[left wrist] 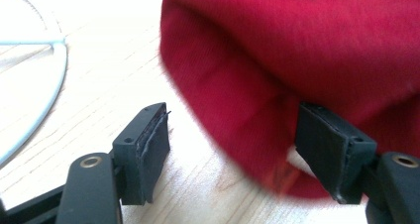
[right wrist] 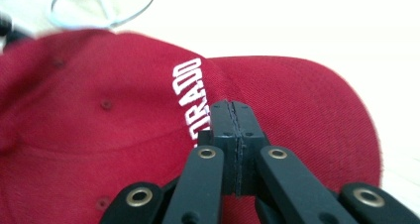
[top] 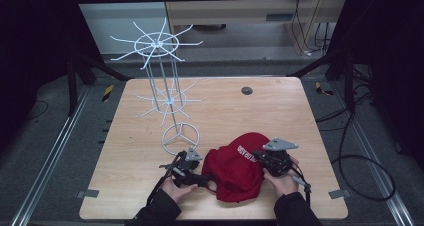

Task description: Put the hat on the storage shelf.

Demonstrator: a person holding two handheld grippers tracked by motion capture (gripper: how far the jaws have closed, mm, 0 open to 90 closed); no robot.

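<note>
The red cap (top: 239, 167) lies on the wooden table (top: 280, 111) between the 2 grippers, just in front of the person's hands. The right gripper (right wrist: 233, 116) has its jaws pressed flat together above the cap's white lettering; whether any cloth is pinched I cannot tell. The left gripper (left wrist: 233, 144) stands wide, the cap's rear edge reaching between its pads (left wrist: 154, 140) but not squeezed. Ahead of the left gripper rises the white wire rack (top: 165, 93), its ring base close to the cap. The risk, as I judge it: with the right jaws shut on nothing, a lift drags the cap one-sided, and the soft crown could slip or nudge the light rack.
</note>
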